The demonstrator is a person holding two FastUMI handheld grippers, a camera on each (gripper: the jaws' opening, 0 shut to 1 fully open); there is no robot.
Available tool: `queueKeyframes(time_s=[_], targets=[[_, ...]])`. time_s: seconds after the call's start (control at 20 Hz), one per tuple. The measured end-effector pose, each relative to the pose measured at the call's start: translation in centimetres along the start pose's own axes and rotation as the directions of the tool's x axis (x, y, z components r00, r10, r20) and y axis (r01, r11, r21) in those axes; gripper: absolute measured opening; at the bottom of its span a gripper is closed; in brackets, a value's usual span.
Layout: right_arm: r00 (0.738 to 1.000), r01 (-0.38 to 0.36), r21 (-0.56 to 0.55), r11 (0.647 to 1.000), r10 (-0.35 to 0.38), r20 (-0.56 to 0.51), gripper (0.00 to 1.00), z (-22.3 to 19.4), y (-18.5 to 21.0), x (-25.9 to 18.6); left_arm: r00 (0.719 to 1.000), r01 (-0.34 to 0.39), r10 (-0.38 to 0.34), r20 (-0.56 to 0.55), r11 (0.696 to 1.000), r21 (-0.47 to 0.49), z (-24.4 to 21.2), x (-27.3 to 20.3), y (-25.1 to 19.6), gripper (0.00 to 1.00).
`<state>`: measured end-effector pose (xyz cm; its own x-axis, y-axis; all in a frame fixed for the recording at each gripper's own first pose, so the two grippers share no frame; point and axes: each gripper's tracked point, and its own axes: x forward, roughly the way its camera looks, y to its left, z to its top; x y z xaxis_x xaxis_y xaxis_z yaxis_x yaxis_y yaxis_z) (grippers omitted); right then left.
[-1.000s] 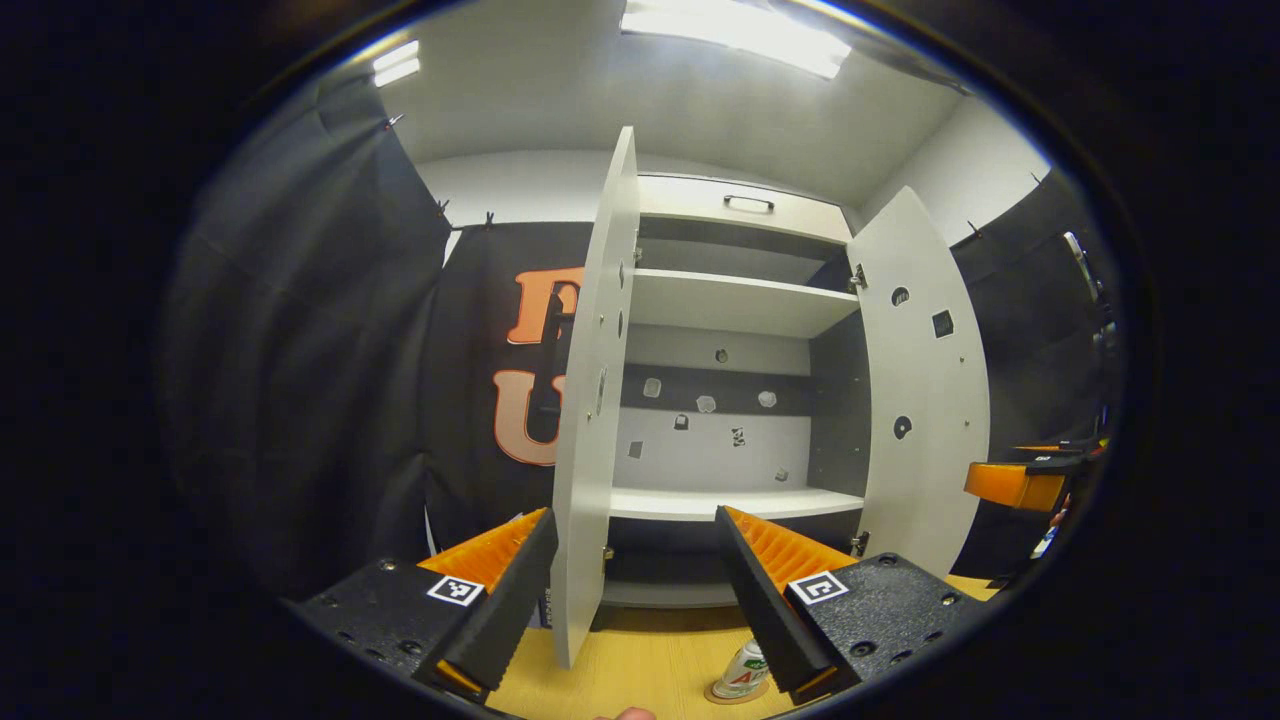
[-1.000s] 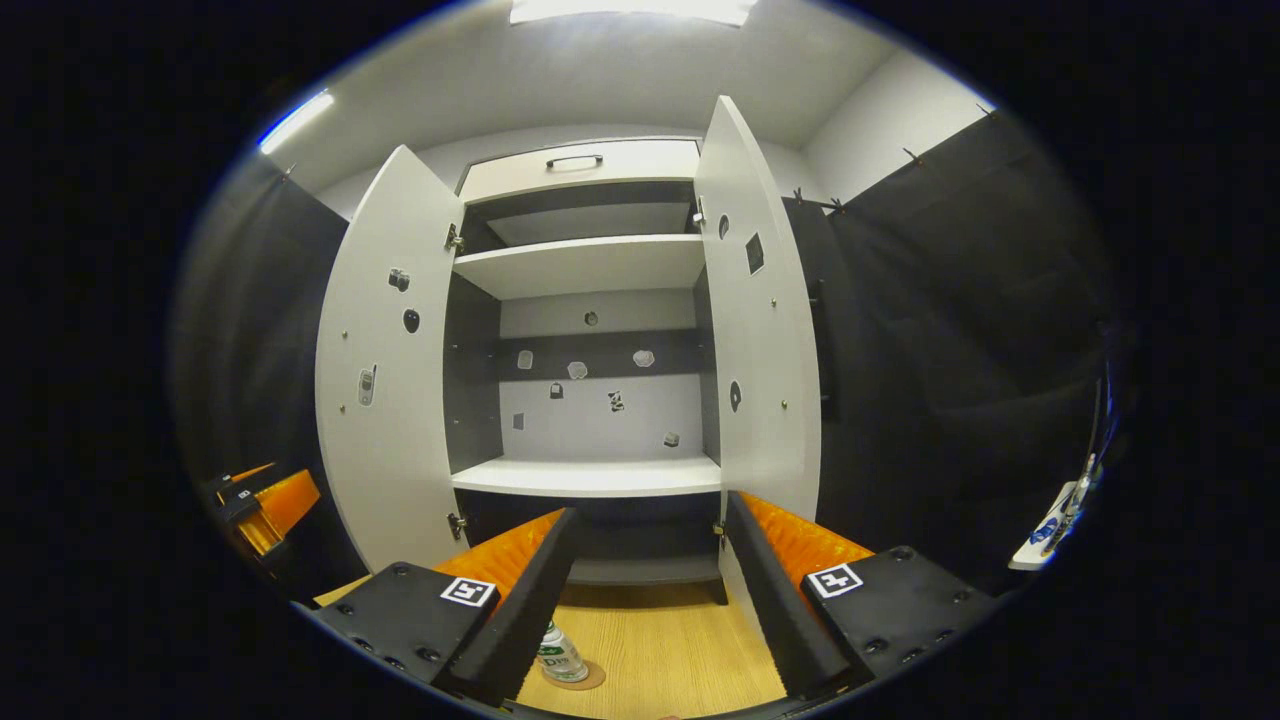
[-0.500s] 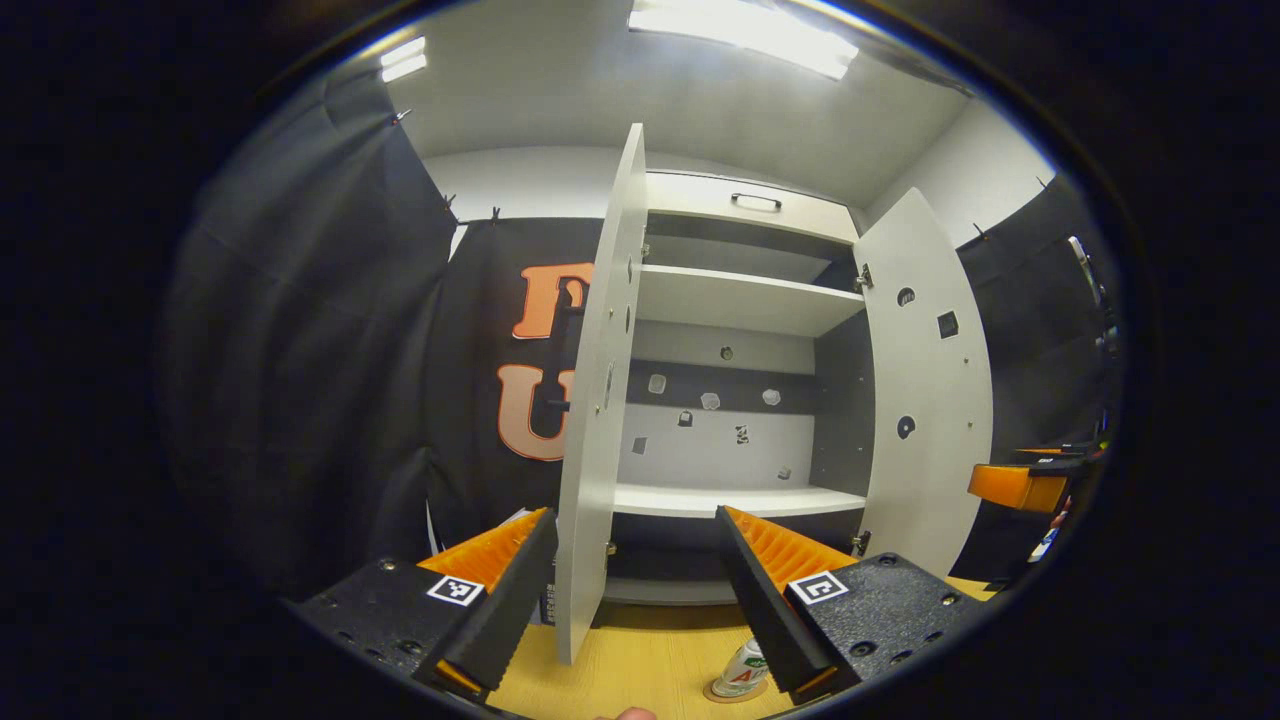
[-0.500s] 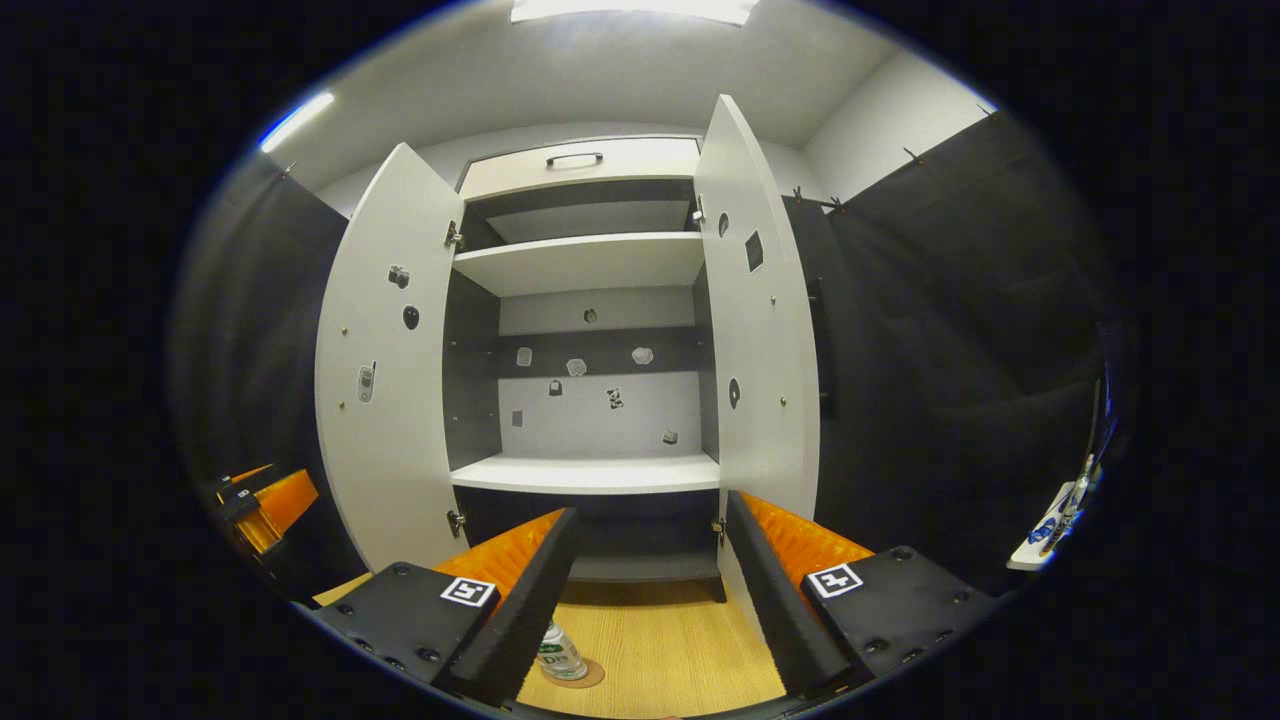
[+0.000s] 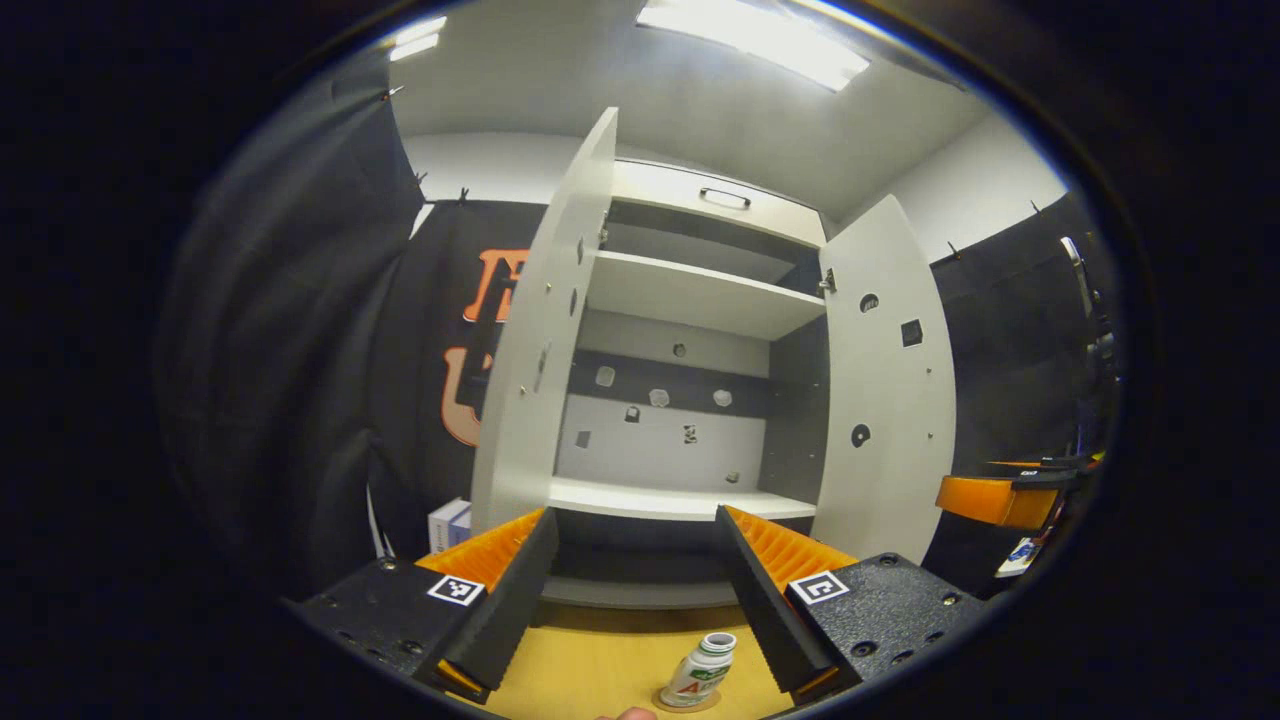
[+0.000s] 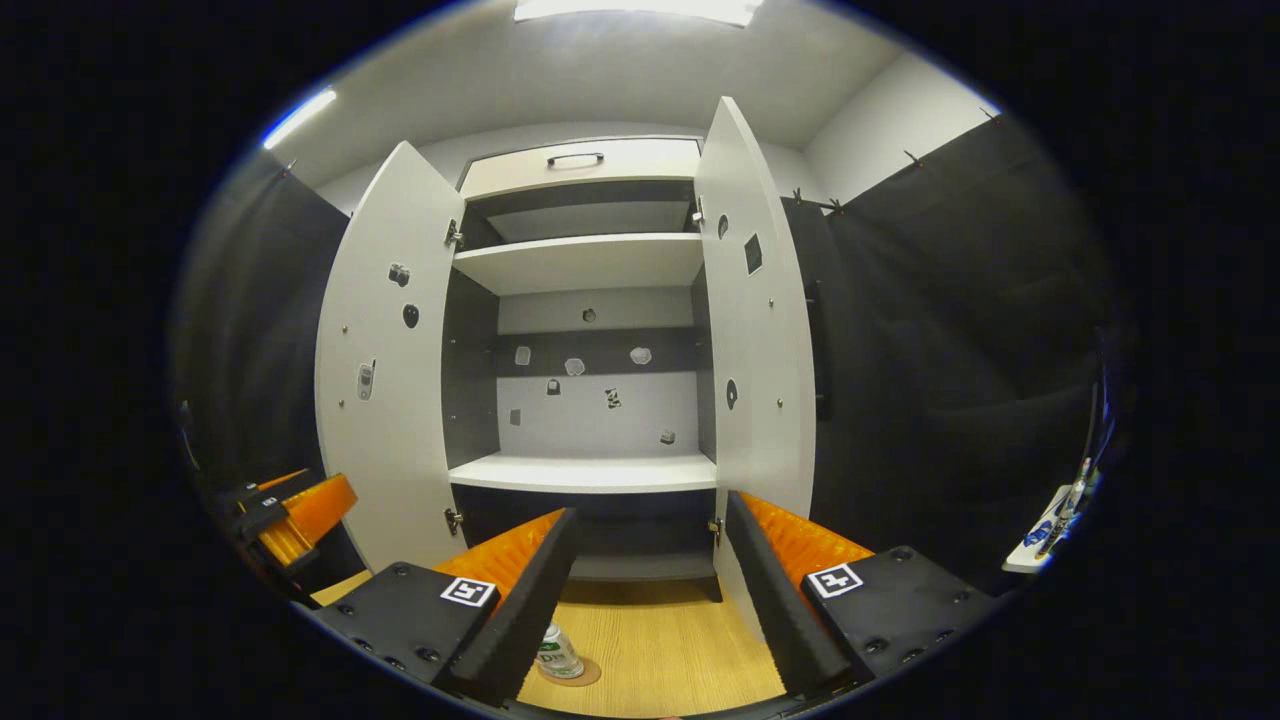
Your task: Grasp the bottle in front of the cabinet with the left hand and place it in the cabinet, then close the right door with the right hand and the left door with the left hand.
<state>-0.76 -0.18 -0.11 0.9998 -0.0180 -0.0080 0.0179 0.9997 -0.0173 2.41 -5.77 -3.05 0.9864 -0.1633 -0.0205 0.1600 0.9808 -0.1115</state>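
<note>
**Bottle on the floor, both doors open**

Left gripper (image 5: pixel 632 600) is spread wide, holding nothing. The bottle (image 5: pixel 698 672) stands on a coaster before the cabinet (image 5: pixel 690 300), partly cut off below. Right gripper (image 6: pixel 650 600) is likewise spread. Beyond, left door (image 6: pixel 385 360) and right door (image 6: pixel 760 330) stand swung out.

Hand-held gripper (image 5: pixel 632 590): textured housing, screws, square markers

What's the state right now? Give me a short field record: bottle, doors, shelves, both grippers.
bottle: upright on a round coaster on the wooden floor, before the cabinet, not grasped
left door: open
right door: open
shelves: bare
left gripper: open, above the bottle
right gripper: open, holding nothing
</note>
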Motion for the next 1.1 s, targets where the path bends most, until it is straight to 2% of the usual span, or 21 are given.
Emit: queueKeyframes(time_s=[0.25, 0.35, 0.5, 0.6, 0.8, 0.95, 1.1], targets=[[0.999, 0.033, -0.016, 0.999, -0.033, -0.004, 0.97, 0.2, -1.4, -0.9, 0.984, 0.146, -0.148, -0.094, 0.989, -0.032, -8.6, 1.8, -5.1, 0.96], [0.999, 0.049, -0.027, 0.998, -0.049, -0.009, 0.97, 0.2, -2.0, -1.2, 0.976, 0.174, -0.178, -0.124, 0.984, -0.043, -12.6, 2.2, -6.2, 0.96], [0.998, 0.058, -0.041, 0.997, -0.059, -0.022, 0.97, -0.1, -2.5, -1.8, 0.966, 0.177, -0.177, -0.187, 0.984, -0.019, -18.9, 2.3, -6.5, 0.96], [0.997, 0.055, -0.053, 0.997, -0.057, -0.050, 0.97, -0.8, -2.6, -1.7, 0.951, 0.172, -0.178, -0.254, 0.984, -0.047, -22.5, 1.9, -6.4, 0.96], [0.995, 0.028, -0.017, 0.999, -0.030, -0.098, 0.97, -1.9, -1.9, -1.6, 0.943, 0.114, -0.121, -0.311, 0.993, -0.040, -26.4, 2.4, -5.4, 0.96], [0.995, 0.024, -0.025, 0.999, -0.026, -0.099, 0.97, -1.9, -1.7, -1.6, 0.922, 0.133, -0.138, -0.362, 0.990, -0.037, -29.1, 2.2, -5.7, 0.96], [0.995, 0.015, -0.020, 1.000, -0.017, -0.094, 0.97, -1.8, -1.4, -1.3, 0.900, 0.125, -0.124, -0.417, 0.992, -0.024, -31.8, 1.5, -5.4, 0.96]])
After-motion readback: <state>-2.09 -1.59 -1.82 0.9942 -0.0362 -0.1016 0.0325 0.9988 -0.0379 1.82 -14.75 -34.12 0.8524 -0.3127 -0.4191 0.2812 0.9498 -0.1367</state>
